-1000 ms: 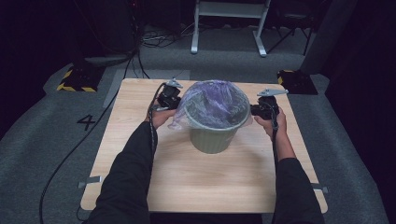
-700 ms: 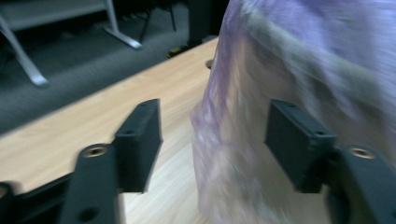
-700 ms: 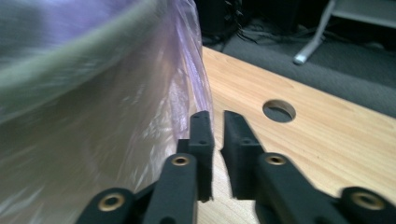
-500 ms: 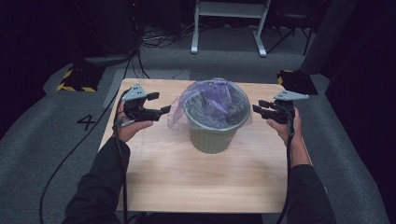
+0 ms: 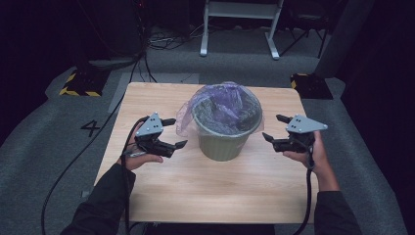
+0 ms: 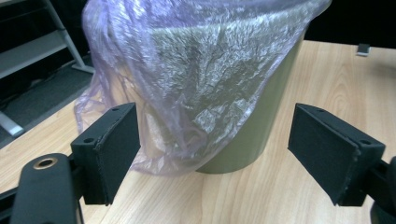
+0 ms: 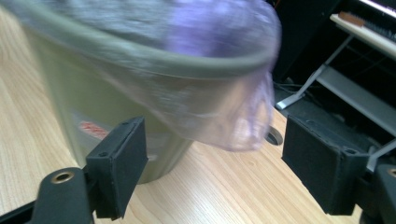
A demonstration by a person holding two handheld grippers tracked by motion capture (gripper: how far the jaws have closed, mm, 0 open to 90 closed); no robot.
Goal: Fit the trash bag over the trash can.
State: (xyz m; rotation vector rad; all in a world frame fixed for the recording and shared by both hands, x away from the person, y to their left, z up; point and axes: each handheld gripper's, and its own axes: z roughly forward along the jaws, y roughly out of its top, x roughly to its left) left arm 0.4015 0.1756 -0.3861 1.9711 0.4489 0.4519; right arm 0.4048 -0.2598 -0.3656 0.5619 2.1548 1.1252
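Both jaws have just been opening, nothing between them: left hand-held gripper [image 5: 177, 132] and right hand-held gripper [image 5: 274, 129] flank the bin [image 5: 226, 139]. I pinch the liner [image 5: 187, 116] overhang, not the rim.

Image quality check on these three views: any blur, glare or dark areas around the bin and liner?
High view: table evenly lit, surroundings nearly black, bin sharp. Left gripper view: sharp; purple liner shows crinkle highlights, no washout. Right gripper view: motion blur smears the bin and liner; its own jaws stay crisp.
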